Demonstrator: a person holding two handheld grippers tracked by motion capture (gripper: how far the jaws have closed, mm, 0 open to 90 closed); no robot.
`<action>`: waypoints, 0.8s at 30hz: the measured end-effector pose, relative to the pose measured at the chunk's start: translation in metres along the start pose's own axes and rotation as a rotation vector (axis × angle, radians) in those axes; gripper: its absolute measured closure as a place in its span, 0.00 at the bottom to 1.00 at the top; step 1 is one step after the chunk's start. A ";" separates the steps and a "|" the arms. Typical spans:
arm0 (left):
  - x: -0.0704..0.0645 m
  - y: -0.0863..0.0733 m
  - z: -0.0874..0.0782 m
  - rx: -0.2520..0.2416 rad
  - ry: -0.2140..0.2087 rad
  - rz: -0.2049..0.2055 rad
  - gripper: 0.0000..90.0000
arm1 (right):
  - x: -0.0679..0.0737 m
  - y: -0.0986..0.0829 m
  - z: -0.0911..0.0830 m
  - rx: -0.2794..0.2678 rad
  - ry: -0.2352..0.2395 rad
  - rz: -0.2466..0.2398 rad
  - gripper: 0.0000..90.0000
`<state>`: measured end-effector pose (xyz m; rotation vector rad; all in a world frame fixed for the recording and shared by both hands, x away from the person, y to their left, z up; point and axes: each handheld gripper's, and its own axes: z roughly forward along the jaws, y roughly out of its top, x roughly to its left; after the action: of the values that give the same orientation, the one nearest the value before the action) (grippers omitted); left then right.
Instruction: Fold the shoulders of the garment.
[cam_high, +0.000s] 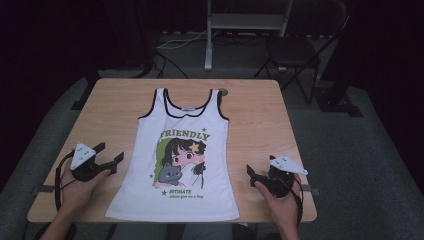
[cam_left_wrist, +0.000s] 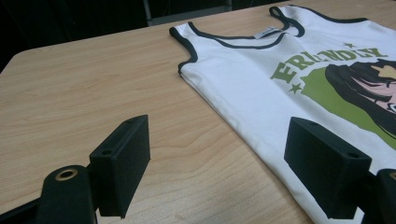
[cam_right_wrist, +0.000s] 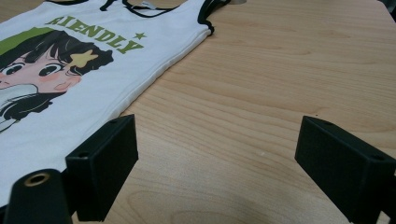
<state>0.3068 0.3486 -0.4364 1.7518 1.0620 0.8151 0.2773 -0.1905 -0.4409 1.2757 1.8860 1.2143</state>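
Starting at the lower left of the high view, we see the left gripper held in the left hand on the wooden table, just beside the tank top's edge. Its own view shows the jaws spread wide, with nothing between them but bare wood and the shirt's side seam.

At the centre of the high view the white tank top lies flat, neckline toward the top of the frame, hem at the near table edge. From above we see the whole cartoon print; each gripper view shows only part of it.

At the lower right, the right gripper sits in the right hand, near the shirt but apart from it. In the right gripper view its jaws stand wide apart over bare wood.
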 end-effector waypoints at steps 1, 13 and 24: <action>0.001 0.000 0.001 -0.001 -0.001 -0.006 0.25 | 0.000 0.000 0.000 -0.001 0.000 -0.001 0.14; 0.026 0.064 0.057 0.008 -0.014 0.024 0.25 | 0.003 0.000 0.000 0.003 0.014 -0.009 0.14; 0.039 0.141 0.154 0.073 -0.022 0.040 0.25 | 0.002 0.000 0.001 0.004 0.030 -0.004 0.14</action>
<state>0.4983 0.2981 -0.3610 1.8444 1.0567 0.7890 0.2774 -0.1881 -0.4409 1.2613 1.9129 1.2346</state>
